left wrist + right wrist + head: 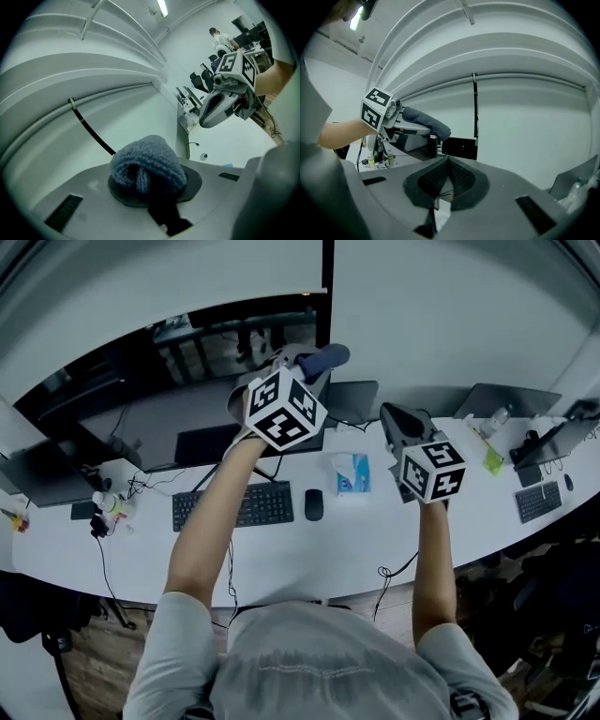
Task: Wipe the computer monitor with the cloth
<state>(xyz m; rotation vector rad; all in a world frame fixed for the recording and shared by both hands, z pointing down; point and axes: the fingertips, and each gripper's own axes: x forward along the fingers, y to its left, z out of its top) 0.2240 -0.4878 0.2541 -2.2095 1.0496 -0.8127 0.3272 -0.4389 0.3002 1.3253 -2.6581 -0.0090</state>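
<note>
A dark monitor stands at the back of the white desk; in the right gripper view the monitor shows as a black panel. My left gripper is raised above the monitor's top right part, shut on a bunched blue-grey cloth. The cloth bulges out between the jaws in the left gripper view. My right gripper hovers to the right of the monitor, jaws shut with nothing between them. The right gripper view shows the left gripper's cloth beside the monitor's upper edge.
On the desk lie a black keyboard, a mouse and a blue tissue pack. A closed laptop leans behind. Small bottles and cables sit at the left, another keyboard at the far right.
</note>
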